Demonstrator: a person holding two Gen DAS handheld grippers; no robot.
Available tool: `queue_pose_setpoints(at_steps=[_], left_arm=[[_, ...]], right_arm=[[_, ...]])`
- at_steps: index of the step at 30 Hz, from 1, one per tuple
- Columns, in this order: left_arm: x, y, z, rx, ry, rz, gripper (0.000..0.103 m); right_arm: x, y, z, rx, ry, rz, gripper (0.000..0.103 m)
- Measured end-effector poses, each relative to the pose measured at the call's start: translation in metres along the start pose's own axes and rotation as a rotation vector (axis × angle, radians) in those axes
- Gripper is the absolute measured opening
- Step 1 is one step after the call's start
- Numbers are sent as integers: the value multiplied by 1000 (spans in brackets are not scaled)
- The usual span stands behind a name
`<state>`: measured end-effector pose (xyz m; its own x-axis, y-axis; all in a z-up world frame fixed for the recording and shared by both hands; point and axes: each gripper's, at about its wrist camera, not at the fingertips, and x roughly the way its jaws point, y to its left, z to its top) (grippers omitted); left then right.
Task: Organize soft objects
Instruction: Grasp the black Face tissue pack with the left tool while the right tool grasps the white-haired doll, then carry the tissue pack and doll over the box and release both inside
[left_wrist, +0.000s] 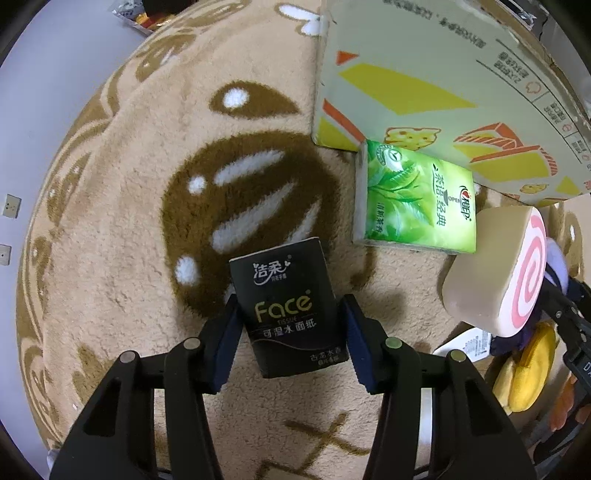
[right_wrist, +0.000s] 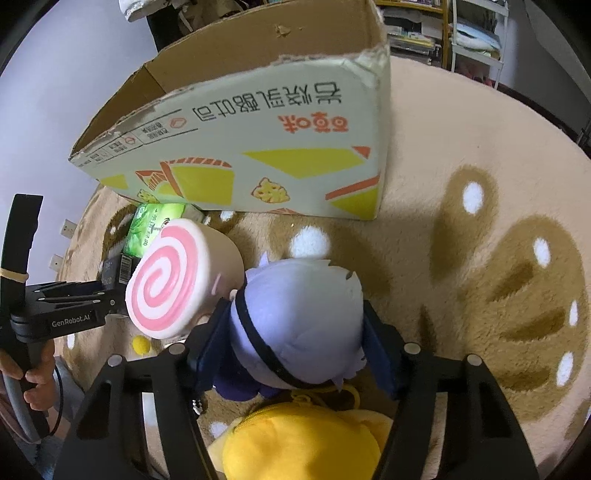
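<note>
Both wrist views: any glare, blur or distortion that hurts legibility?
Left wrist view: glare washes out part of the green tissue pack; the black tissue pack reads sharply; the cardboard box bows with fisheye. Right wrist view: evenly lit, soft shadows on the rug, dark vignette corners, box edges curved.

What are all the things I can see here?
Rug: one, tan with brown pattern, under everything.
Cardboard box: one, pale with yellow and orange print, open, on the rug.
Green tissue pack: one, beside the box.
Black tissue pack: one, between the left tongs.
Swirl cushion: one, pink and white, near the green pack.
Lilac plush: one, between the right tongs.
Yellow plush: one, below the lilac one.
Hand: one, holding the left handle.
</note>
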<state>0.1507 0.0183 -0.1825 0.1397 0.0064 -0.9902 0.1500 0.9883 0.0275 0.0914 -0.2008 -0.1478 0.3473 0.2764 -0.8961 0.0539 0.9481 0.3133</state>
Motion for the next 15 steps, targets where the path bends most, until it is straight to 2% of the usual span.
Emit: queue_pose_setpoints(at_steps=[3,8,15], left_arm=[[-10,3,-6,-4,-37,19,51],[-35,5,-14,-3,-135,8,51],[-91,-4,-40,22,-348,12,51]], right_arm=[[-11,6,-1,-10,-32,-18,70],[-33,10,-4,-14,-108,-42,70],[-73,-2,3,-14,-235,-47,70]])
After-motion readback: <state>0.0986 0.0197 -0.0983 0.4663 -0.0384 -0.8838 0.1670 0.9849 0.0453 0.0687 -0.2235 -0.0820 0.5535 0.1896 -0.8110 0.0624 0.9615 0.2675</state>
